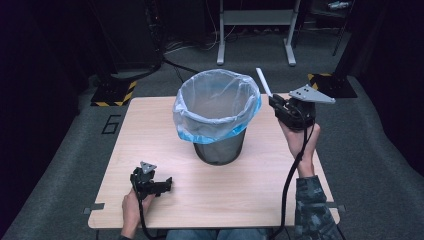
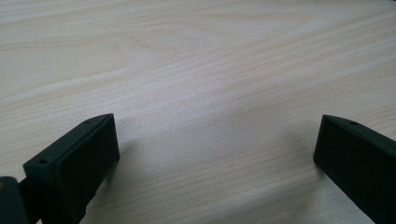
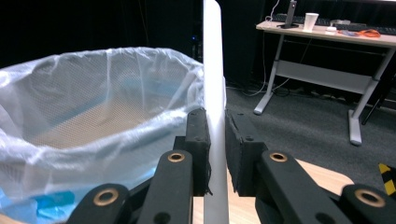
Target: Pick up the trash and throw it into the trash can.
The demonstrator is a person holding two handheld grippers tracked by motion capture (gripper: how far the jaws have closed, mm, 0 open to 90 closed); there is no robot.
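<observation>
While the left gripper (image 1: 159, 186) rests near the table's front edge, jaws spread wide over bare table (image 2: 196, 70), the right gripper (image 3: 215, 140) pinches a white strip (image 3: 212, 60) between its 2 pads. Its long axis runs straight out beyond the jaws. Just past them, leftward, stands the lined bin (image 1: 218, 112).

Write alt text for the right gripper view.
The right gripper is shut on a thin white strip that stands upright between its black jaws. Beside it, at left, is a mesh bin lined with a clear bag; a desk stands on grey carpet behind.
</observation>
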